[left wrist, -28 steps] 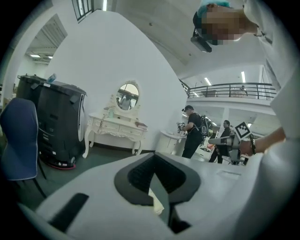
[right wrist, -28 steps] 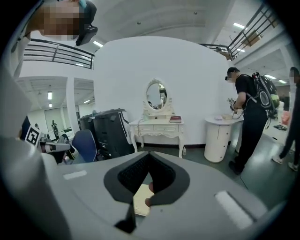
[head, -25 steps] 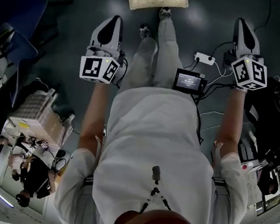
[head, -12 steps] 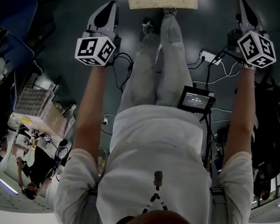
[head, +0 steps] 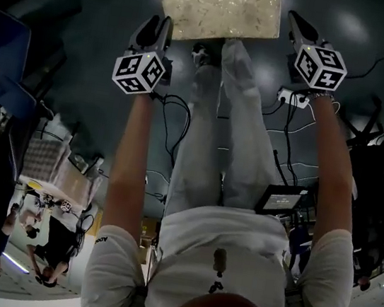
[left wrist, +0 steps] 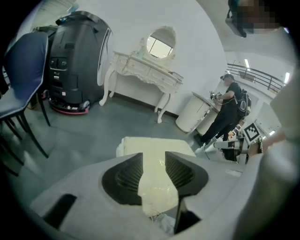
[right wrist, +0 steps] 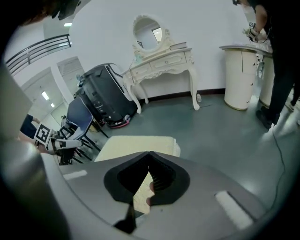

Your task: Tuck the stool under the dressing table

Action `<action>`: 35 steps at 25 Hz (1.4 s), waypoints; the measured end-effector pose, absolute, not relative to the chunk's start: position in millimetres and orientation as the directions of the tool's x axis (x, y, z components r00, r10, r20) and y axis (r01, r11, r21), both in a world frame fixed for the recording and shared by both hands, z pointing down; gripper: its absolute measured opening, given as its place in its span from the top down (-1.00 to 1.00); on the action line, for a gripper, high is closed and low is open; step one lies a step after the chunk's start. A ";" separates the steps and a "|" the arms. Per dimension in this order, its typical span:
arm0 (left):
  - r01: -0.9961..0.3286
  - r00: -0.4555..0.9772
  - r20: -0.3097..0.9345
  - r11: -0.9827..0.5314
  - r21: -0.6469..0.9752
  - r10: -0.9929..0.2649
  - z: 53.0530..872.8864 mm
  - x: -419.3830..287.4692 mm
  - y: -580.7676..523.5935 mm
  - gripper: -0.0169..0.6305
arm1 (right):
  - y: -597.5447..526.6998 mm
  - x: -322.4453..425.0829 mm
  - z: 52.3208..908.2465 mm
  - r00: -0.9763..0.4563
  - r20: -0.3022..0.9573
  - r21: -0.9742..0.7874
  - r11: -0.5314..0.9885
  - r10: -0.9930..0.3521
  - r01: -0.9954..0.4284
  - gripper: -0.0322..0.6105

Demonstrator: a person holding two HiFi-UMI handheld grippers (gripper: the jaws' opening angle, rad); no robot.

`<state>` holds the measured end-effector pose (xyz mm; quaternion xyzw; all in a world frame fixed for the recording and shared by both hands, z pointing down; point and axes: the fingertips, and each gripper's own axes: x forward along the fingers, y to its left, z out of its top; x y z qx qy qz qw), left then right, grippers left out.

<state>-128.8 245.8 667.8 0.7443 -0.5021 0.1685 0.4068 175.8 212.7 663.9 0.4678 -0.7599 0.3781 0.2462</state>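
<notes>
Out on the grey floor point(left wrist: 89, 124), well apart from the dressing table point(left wrist: 146, 71), the stool point(head: 217, 6) stands with its cream cushion facing up, just ahead of the person's feet. The table is white with curved legs and an oval mirror point(left wrist: 161, 42), set against the far wall, with a black machine point(left wrist: 77, 56) just beside it and a blue chair point(left wrist: 23, 70) nearer on that side. From the head view both arms reach forward and down towards the stool's near edge. The left gripper point(left wrist: 153, 157) sits by the cushion's near left corner; its jaws have just been opening and now stand apart, the pads pressing on nothing, with the cushion showing through the gap beyond the tips. The right gripper point(right wrist: 149, 164) hangs by the near right corner, its jaws brought together and empty, the cushion lying past them. A round cream cabinet point(left wrist: 194, 112) stands along the wall to the table's other side, and another person point(left wrist: 229, 108) works at it.
</notes>
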 end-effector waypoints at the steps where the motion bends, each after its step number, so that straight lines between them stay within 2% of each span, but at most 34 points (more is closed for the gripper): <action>1: -0.888 0.430 0.675 -0.145 0.437 -0.600 682.1 -133.1 250.3 0.43 | 217.1 173.6 679.4 -0.434 0.743 -0.344 0.266 -0.509 -0.900 0.86; 5: -0.903 0.386 0.724 -0.075 0.422 -0.572 723.3 -136.8 263.0 0.23 | 229.6 185.2 724.7 -0.415 0.783 -0.364 0.199 -0.462 -0.910 0.46; 11: -0.904 0.390 0.771 -0.049 0.426 -0.504 763.4 -138.0 272.3 0.02 | 236.0 176.3 766.0 -0.400 0.827 -0.363 0.168 -0.394 -0.916 0.05; 15: -0.905 0.405 0.788 -0.083 0.416 -0.464 776.4 -112.3 269.2 -0.02 | 238.3 183.8 784.6 -0.395 0.852 -0.347 0.193 -0.343 -0.918 0.04; 17: -0.906 0.407 0.793 -0.092 0.413 -0.453 780.8 -101.1 263.8 -0.02 | 238.4 189.2 787.5 -0.402 0.855 -0.356 0.191 -0.328 -0.915 0.10; 18: -0.908 0.403 0.797 -0.089 0.409 -0.449 783.3 -100.2 260.8 0.00 | 237.9 189.2 788.0 -0.406 0.855 -0.362 0.189 -0.324 -0.913 0.10; 19: -0.911 0.398 0.803 -0.087 0.404 -0.444 785.8 -100.8 258.7 0.10 | 237.5 188.0 788.6 -0.410 0.855 -0.367 0.188 -0.319 -0.911 0.11; 23: -0.914 0.395 0.815 -0.092 0.395 -0.424 791.0 -98.1 257.8 0.17 | 236.8 188.5 793.1 -0.417 0.861 -0.370 0.204 -0.289 -0.906 0.17; 35: -0.927 0.370 0.829 -0.104 0.361 -0.420 795.3 -113.7 215.4 0.22 | 193.1 174.1 796.0 -0.414 0.851 -0.364 0.204 -0.324 -0.909 0.23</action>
